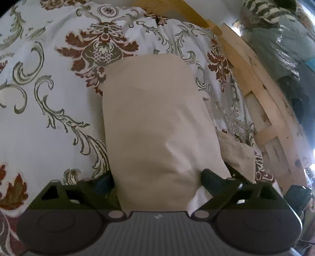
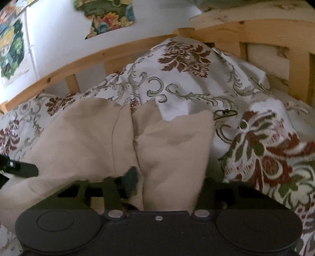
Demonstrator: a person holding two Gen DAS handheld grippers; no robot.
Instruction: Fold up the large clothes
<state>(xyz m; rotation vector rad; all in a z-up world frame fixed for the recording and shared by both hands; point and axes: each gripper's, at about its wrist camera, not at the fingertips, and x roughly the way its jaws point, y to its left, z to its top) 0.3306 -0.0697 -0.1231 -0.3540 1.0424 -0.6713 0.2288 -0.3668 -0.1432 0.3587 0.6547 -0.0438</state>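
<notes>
A beige garment [image 1: 157,118] lies on a floral bedspread [image 1: 49,98]. In the left wrist view a long folded part of it runs away from me. My left gripper [image 1: 156,179] straddles its near end with jaws wide, and the fingers [image 1: 209,178] flank the cloth loosely. In the right wrist view the beige garment [image 2: 88,137] shows a seam and a bunched fold. My right gripper [image 2: 169,179] is shut on that fold. One of its fingers [image 2: 132,177] shows; the other is hidden behind the cloth. A dark finger of the left gripper [image 2: 25,169] pokes in at the left edge.
A wooden bed frame [image 1: 261,94] borders the bedspread on the right, and its headboard rail [image 2: 122,51] runs along the back. The bedspread [image 2: 265,147] is rumpled into a mound at the right. Coloured pictures [image 2: 110,17] hang on the white wall. Striped clothing [image 1: 263,9] lies beyond the frame.
</notes>
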